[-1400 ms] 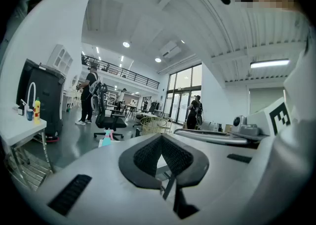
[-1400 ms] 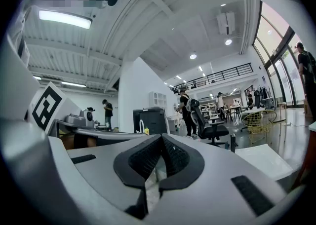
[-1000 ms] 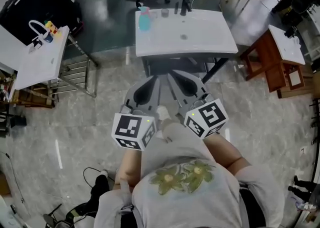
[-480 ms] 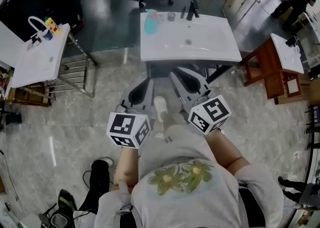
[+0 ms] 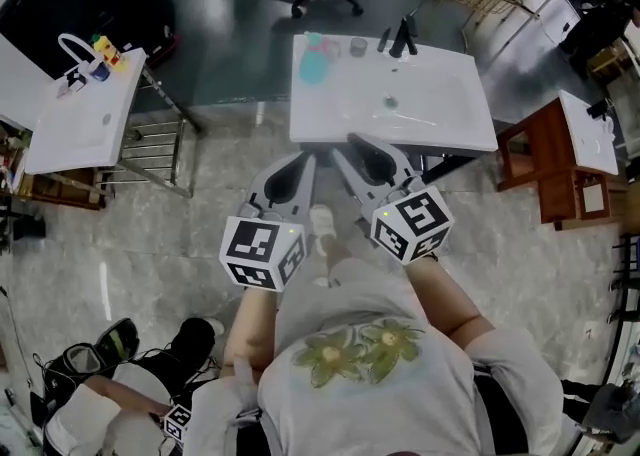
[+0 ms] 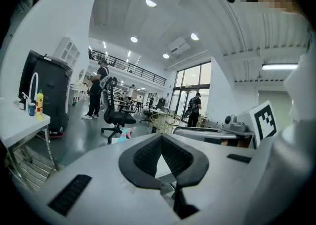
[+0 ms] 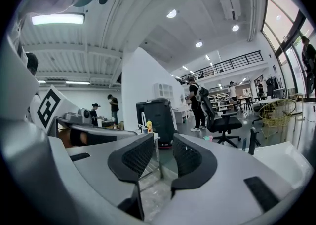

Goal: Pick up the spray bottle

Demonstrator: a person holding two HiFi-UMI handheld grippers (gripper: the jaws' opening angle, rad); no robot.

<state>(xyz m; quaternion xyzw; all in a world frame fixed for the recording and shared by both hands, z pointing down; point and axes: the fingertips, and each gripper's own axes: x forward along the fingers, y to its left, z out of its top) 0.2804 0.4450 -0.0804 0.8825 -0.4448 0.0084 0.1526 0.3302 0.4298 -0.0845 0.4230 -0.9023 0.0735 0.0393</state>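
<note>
spray bottle (image 5: 313,58) is at the far left corner of the white tabletop (image 5: 440,114), well apart from both tools, which i'm holding side by side short of the near edge and pointed roughly level at the table, since i judge this is the approach and not the grab yet. left gripper (image 6: 161,139) has its tips pressed together with nothing in them. right gripper (image 7: 163,151) has just been opening, pads apart and empty, probably readied to take the bottle.
</note>
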